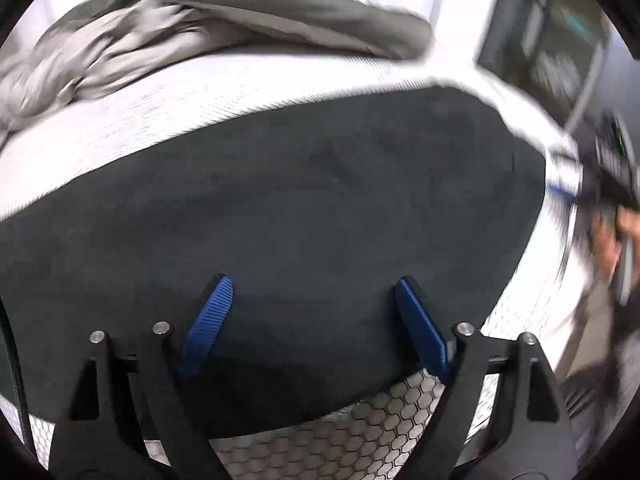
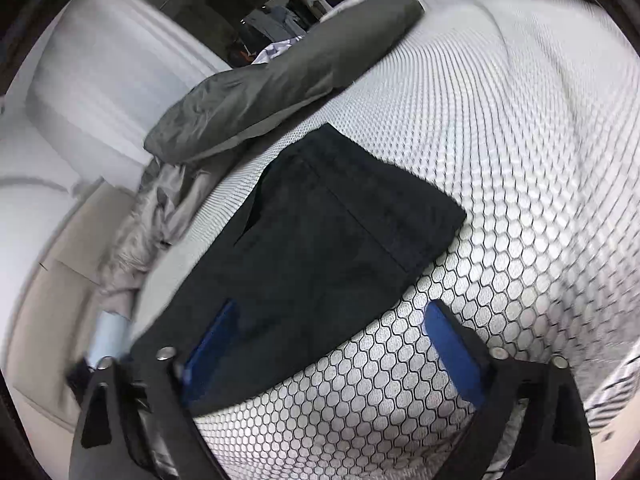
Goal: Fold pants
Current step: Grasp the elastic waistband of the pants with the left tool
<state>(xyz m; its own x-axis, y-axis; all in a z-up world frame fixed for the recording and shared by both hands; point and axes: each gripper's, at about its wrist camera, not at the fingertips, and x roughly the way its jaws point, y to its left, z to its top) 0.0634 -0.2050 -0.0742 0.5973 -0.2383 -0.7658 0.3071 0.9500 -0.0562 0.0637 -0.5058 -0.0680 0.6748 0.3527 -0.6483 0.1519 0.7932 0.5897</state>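
Observation:
The dark pants lie flat and folded on a white bed cover with a hexagon pattern. My left gripper is open and empty, its blue fingers spread just above the near part of the pants. In the right wrist view the pants are a dark rectangle on the bed. My right gripper is open and empty; its left finger is over the pants' near edge and its right finger is over bare cover. The right gripper also shows blurred at the left view's right edge.
A grey pillow and a crumpled grey blanket lie at the far side of the bed; they also show in the right wrist view, pillow and blanket. A white headboard or wall stands beyond. Room furniture is blurred at right.

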